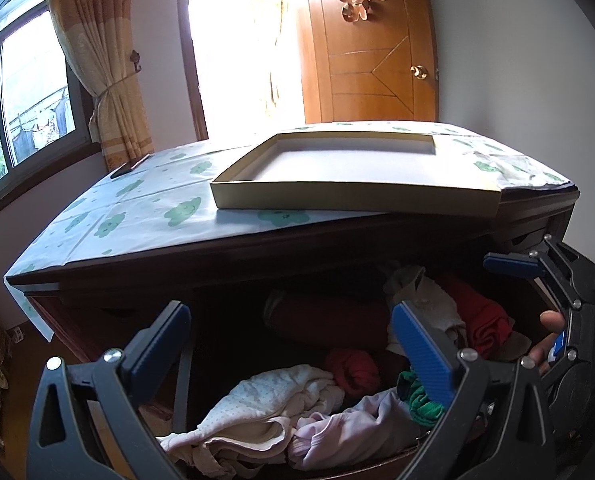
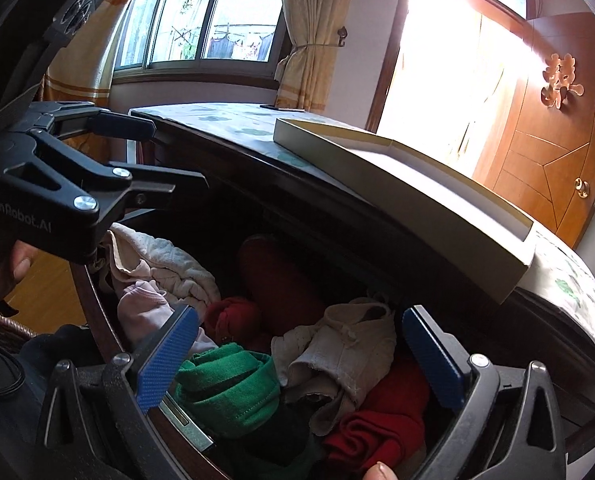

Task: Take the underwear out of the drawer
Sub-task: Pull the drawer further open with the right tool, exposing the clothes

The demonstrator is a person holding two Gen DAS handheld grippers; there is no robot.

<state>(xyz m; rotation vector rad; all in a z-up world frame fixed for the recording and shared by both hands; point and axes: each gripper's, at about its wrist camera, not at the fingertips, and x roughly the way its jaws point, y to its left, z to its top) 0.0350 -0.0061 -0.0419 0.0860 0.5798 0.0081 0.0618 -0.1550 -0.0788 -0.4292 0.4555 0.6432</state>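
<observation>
Soft crumpled underwear point(image 2: 337, 344), dotted cream, ribbed red, green knit, being heaped in dark wooden drawer point(image 2: 97, 300); both grippers point(image 1: 293, 344) point(image 2: 301, 352) being held with jaws wide.

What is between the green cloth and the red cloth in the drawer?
In the right wrist view, a crumpled beige garment lies between the green cloth and the red cloth, overlapping the red one.

Hovers over the open drawer point(image 2: 97, 296), right gripper point(image 2: 297, 354) spread wide. Between the blue pads point(image 2: 165, 364): a green garment point(image 2: 233, 388) and a cream one point(image 2: 345, 348). Below the right pad, a red piece point(image 2: 381, 420), possibly touching it. Upper left, the left gripper point(image 2: 169, 152), also apart.
</observation>
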